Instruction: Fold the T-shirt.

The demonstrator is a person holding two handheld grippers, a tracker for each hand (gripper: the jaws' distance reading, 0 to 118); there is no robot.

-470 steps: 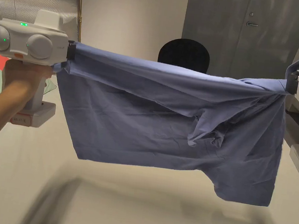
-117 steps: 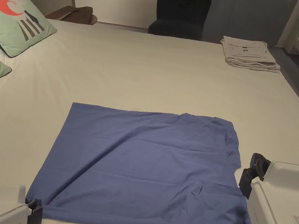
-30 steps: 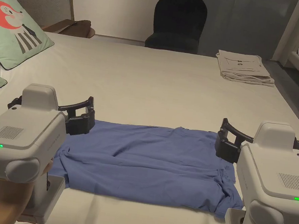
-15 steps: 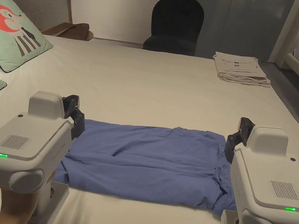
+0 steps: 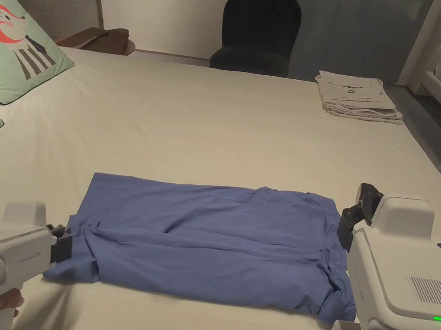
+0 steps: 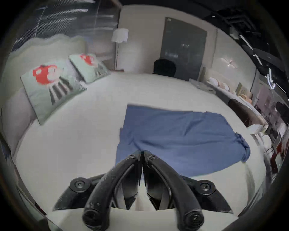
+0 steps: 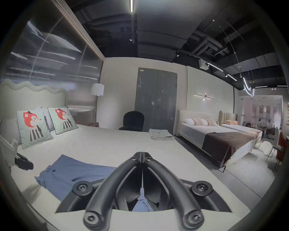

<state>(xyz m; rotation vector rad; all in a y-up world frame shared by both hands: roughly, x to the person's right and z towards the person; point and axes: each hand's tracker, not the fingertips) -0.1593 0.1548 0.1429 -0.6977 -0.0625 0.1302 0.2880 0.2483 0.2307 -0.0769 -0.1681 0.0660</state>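
Note:
The blue T-shirt (image 5: 215, 242) lies folded in half on the beige bed (image 5: 218, 132), a wide rectangle with wrinkles along its near edge. My left gripper (image 5: 64, 247) is low at the shirt's near left corner. In the left gripper view its jaws (image 6: 141, 154) are shut, with the tips at the edge of the T-shirt (image 6: 179, 137) and no cloth showing between them. My right gripper (image 5: 363, 198) hovers just off the shirt's right edge, also shut and empty. In the right gripper view its tips (image 7: 142, 154) point across the bed, with the T-shirt (image 7: 75, 170) to the left.
Two green fox pillows (image 5: 16, 42) lean at the left. A stack of folded beige clothes (image 5: 358, 97) sits at the far right corner of the bed. A black chair (image 5: 259, 27) stands behind the bed, and a second bed (image 7: 219, 137) lies beyond the aisle.
One second ago both grippers stood open at the shirt's far corners; both have since shut. The left gripper has dropped to the near left corner. The right one has moved only slightly.

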